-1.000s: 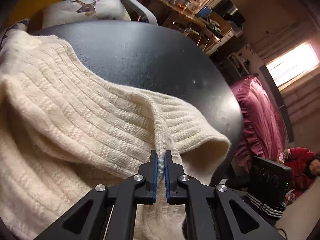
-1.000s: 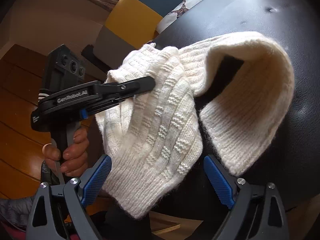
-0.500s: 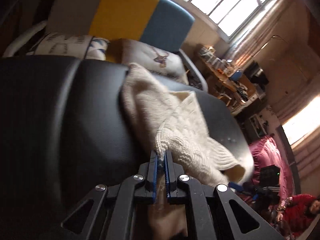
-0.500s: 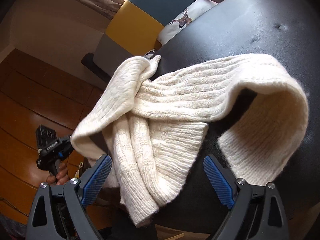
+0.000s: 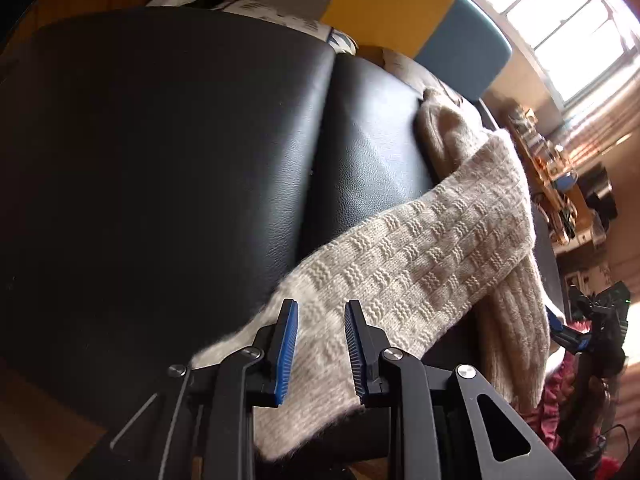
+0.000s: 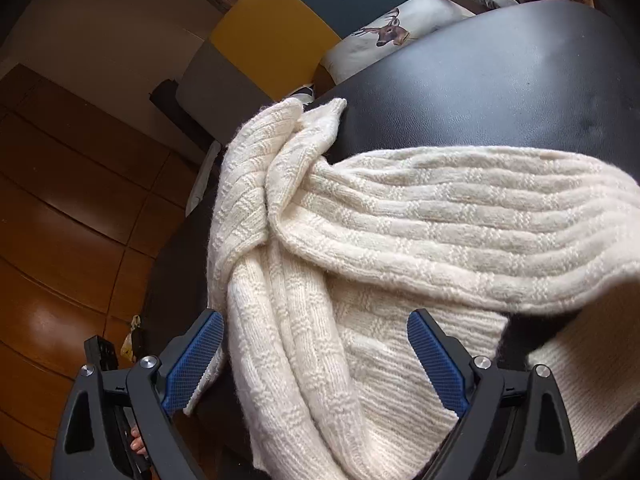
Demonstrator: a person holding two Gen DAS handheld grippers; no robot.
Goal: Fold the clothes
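A cream knitted garment point(image 5: 432, 264) lies rumpled across a black padded leather surface point(image 5: 168, 152). One long band of it stretches toward my left gripper point(image 5: 320, 346), whose blue-padded jaws stand apart, open, with the band's end lying loose between and below them. In the right wrist view the same knit point(image 6: 400, 248) is heaped in crossing folds, one end hanging over the near edge. My right gripper point(image 6: 316, 356) is open wide just above those folds, gripping nothing. The other gripper point(image 5: 584, 328) shows at the far right of the left wrist view.
A yellow, grey and blue chair back point(image 6: 280, 32) and a deer-print cushion point(image 6: 392, 32) sit beyond the black surface point(image 6: 500, 92). Wooden floor point(image 6: 60, 240) lies to the left. A cluttered shelf point(image 5: 548, 168) and bright window point(image 5: 560, 28) are at the far right.
My left gripper has opened and let go of the knit's edge, which now lies stretched out across the black surface. The right gripper has moved closer over the folds, still open.
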